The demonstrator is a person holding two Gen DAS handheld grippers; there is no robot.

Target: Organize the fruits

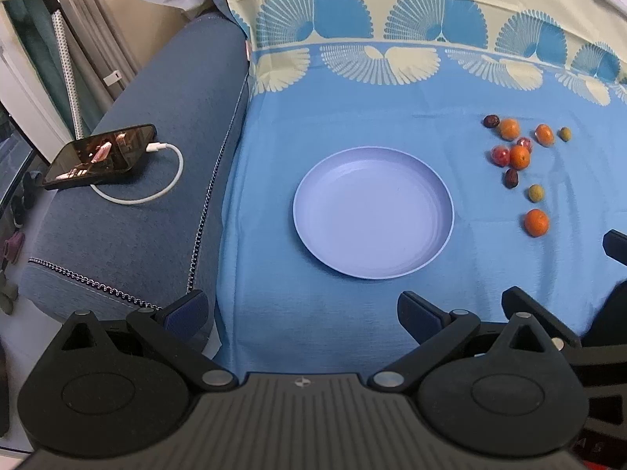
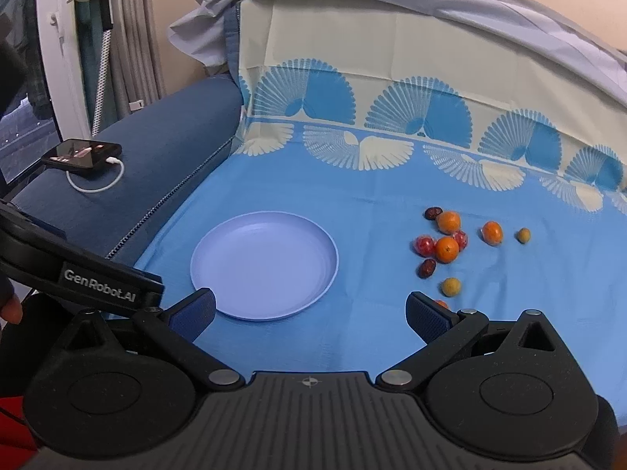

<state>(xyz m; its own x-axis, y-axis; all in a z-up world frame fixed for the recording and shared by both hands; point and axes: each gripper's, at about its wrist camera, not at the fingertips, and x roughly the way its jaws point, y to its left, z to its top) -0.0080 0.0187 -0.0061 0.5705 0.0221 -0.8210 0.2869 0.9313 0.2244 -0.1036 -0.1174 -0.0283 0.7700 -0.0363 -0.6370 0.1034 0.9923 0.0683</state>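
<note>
Two claws are hovering over a blue cloth [image 1: 313,125] spread on a sofa, both with jaws standing wide and gripping nothing. The left claw [image 1: 301,319] is hanging low at the cloth's near edge, and the plate [image 1: 373,211], pale lilac and bare, is lying just ahead of it, slightly toward its right finger. The fruits are sitting well off to that claw's right and ahead, clear of the plate: an orange [image 1: 536,222] nearest, a green fruit [image 1: 536,193] just beyond it, then a dark date [image 1: 511,178], and farther on a tight cluster of oranges [image 1: 519,156] and red fruits [image 1: 500,155], some touching.

The right claw [image 2: 311,315] is hovering over the same cloth [image 2: 509,313], and the plate [image 2: 264,266] is lying ahead of its left finger, the near rim just beside that fingertip. The fruits are lying ahead of its right finger: one orange [image 2: 441,304] is peeking out just behind the right fingertip, largely hidden by it, a green fruit [image 2: 451,286] is sitting just past that, and a date [image 2: 426,268] and the cluster [image 2: 446,249] are lying beyond. Another orange [image 2: 492,232] and a small green fruit [image 2: 523,235] are sitting apart, farther right.

Far to the left of both claws, a phone [image 1: 100,155] is resting on the sofa arm [image 1: 156,215], its screen lit and a white cable [image 1: 156,196] plugged in.
</note>
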